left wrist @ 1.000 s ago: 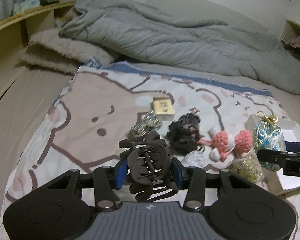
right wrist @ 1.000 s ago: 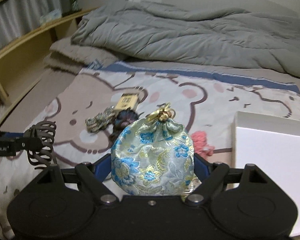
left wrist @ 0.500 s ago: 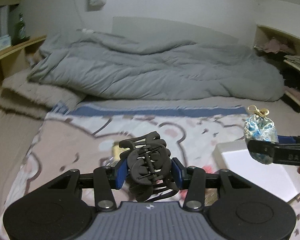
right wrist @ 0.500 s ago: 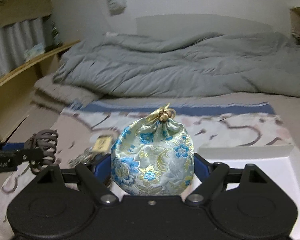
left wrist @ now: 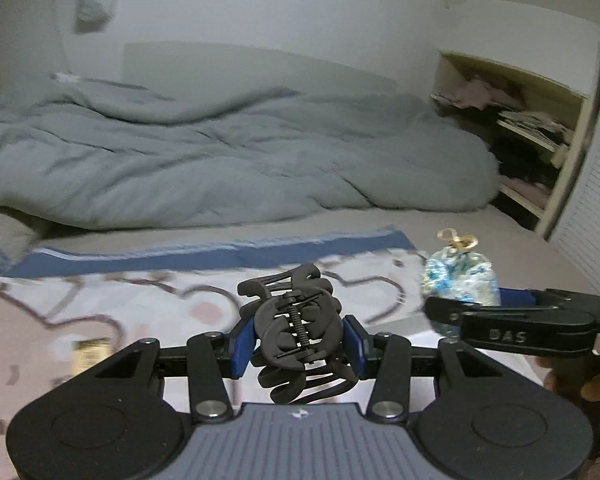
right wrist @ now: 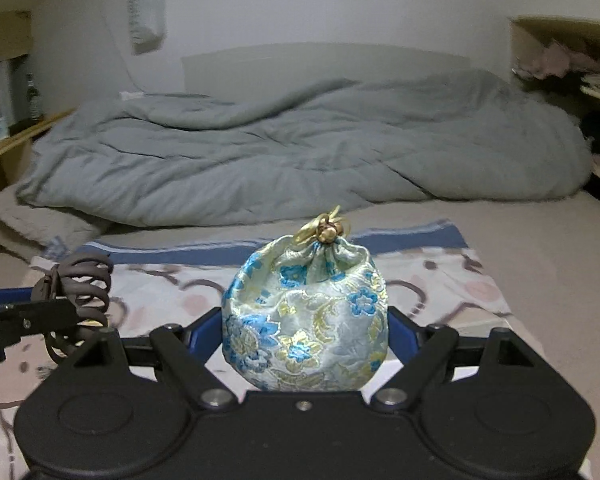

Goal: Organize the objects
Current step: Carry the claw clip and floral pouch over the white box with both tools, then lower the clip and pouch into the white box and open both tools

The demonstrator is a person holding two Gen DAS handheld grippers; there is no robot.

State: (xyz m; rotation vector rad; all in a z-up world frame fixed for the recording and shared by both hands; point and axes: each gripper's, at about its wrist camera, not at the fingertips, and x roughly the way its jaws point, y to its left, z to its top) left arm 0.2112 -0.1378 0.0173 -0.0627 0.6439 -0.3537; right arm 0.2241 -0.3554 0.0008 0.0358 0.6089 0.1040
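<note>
My left gripper (left wrist: 298,340) is shut on a black claw hair clip (left wrist: 296,328) and holds it above the bear-print blanket (left wrist: 120,304). My right gripper (right wrist: 305,328) is shut on a blue and gold brocade drawstring pouch (right wrist: 306,320). The pouch (left wrist: 460,280) and right gripper also show at the right of the left wrist view. The hair clip (right wrist: 80,296) in the left gripper shows at the left of the right wrist view. A small yellow box (left wrist: 88,354) lies on the blanket at lower left. A white box edge (left wrist: 404,326) shows just behind the left gripper.
A rumpled grey duvet (right wrist: 300,152) fills the far half of the bed. A wooden shelf unit (left wrist: 532,120) with clothes stands at the right. A wooden ledge (right wrist: 12,140) with a bottle runs along the left wall.
Both grippers have risen and tilted up with their objects. The small items on the blanket and most of the white box have dropped out of view.
</note>
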